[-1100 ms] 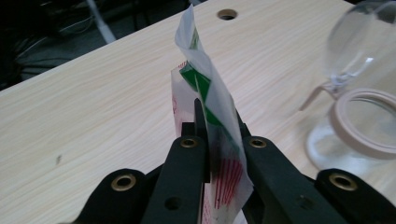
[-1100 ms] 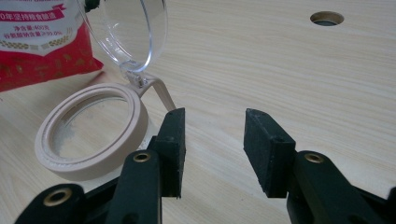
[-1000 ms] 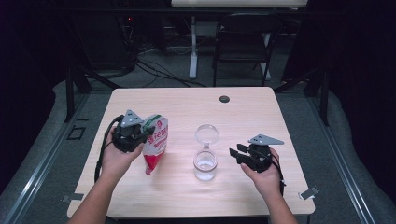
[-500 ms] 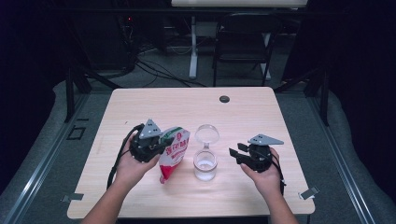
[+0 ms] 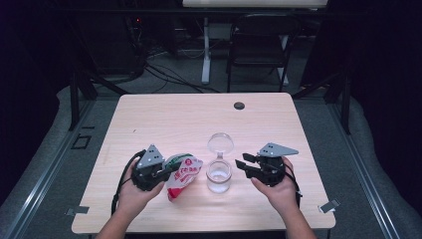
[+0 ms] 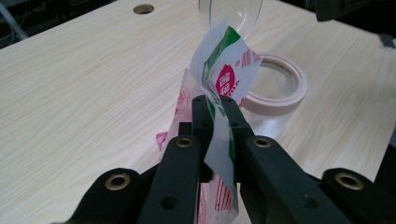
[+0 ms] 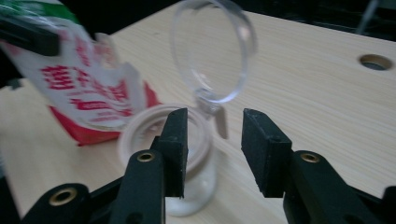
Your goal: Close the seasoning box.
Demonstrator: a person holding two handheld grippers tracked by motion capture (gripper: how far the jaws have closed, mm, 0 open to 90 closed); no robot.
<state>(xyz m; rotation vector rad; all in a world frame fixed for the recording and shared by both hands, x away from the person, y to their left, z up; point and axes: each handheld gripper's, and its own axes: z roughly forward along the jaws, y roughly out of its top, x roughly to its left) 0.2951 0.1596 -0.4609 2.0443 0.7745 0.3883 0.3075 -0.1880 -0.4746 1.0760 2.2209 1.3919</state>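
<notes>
A red, white and green plastic bag (image 5: 185, 172) hangs tilted from my left gripper (image 5: 165, 173), just left of a clear glass jar (image 5: 218, 178). In the left gripper view the jaws of the left gripper (image 6: 215, 108) are shut on the bag's (image 6: 225, 70) folded top edge, with the jar's pale rim (image 6: 280, 95) right behind it. The jar's hinged clear lid (image 5: 220, 144) stands open. My right gripper (image 5: 245, 166) hovers just right of the jar. In its own view the right gripper (image 7: 212, 135) is open; its jaws have just been closing, with nothing gripped and the jar (image 7: 154, 135) in front.
The wooden table (image 5: 164, 119) has a round cable hole (image 5: 239, 105) near its far edge. Beyond the table stand a dark chair (image 5: 259, 45) and cables on the floor. Both forearms come in from the near edge.
My left hand has carried the bag right and down, from the table's left side to beside the jar. My right hand has barely shifted.
</notes>
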